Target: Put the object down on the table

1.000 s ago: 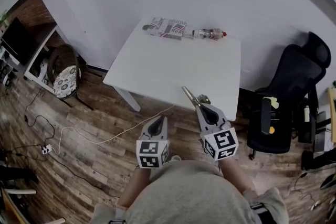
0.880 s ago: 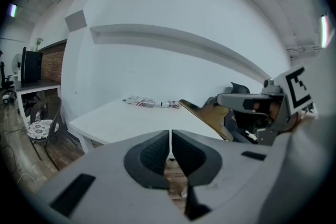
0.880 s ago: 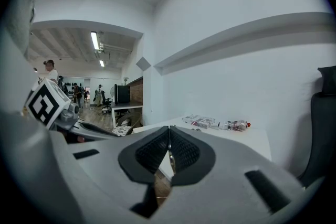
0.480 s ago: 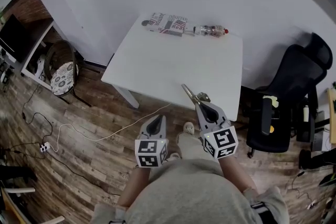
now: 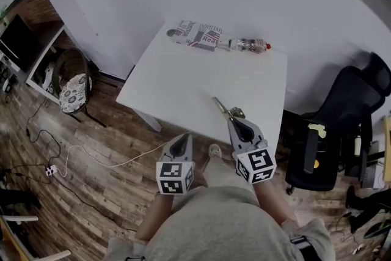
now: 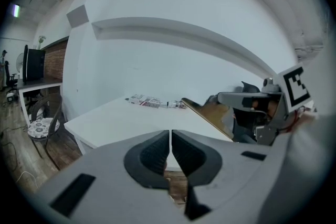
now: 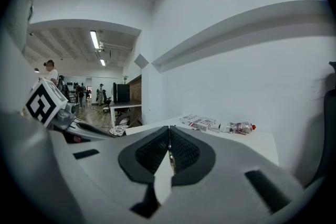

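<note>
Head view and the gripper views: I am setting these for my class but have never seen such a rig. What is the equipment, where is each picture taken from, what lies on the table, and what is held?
A person, not a robot, holds a hand-held gripper in each hand. The head view is from a camera on the person's head, looking down. The gripper views are from cameras riding on the grippers, looking along their jaws. The left hand-held gripper is shut and empty. The right hand-held gripper is shut on a thin flat brownish object pointing toward the white table. At its far edge lie a printed packet and a bottle on its side.
</note>
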Action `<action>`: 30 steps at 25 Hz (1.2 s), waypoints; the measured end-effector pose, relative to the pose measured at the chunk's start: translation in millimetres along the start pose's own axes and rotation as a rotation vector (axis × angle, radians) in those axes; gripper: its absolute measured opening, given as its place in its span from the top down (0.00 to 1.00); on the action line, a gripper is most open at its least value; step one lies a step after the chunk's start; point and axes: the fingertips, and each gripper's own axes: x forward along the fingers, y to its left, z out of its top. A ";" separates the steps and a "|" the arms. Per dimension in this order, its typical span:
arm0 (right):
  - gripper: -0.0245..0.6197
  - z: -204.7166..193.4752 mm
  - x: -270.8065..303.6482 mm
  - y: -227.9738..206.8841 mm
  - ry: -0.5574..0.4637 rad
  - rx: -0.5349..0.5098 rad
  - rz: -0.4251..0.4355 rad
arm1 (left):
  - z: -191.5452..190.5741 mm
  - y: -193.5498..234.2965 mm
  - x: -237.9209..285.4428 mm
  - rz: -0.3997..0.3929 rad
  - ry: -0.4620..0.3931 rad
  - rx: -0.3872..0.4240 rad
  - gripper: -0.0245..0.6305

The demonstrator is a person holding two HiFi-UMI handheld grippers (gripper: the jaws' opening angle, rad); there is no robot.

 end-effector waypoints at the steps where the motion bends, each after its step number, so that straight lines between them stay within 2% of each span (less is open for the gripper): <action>1: 0.95 -0.8 4.3 -4.2 0.003 0.002 0.000 | 1.5 1.5 5.2 0.003 0.002 -0.001 0.94; 18: 0.95 -35.7 95.2 -71.2 0.099 0.023 -0.010 | 17.6 23.4 92.6 0.004 0.056 -0.017 0.94; 30: 0.95 -74.7 139.5 -100.4 0.187 0.046 -0.011 | 10.2 23.7 124.8 -0.007 0.107 -0.011 0.94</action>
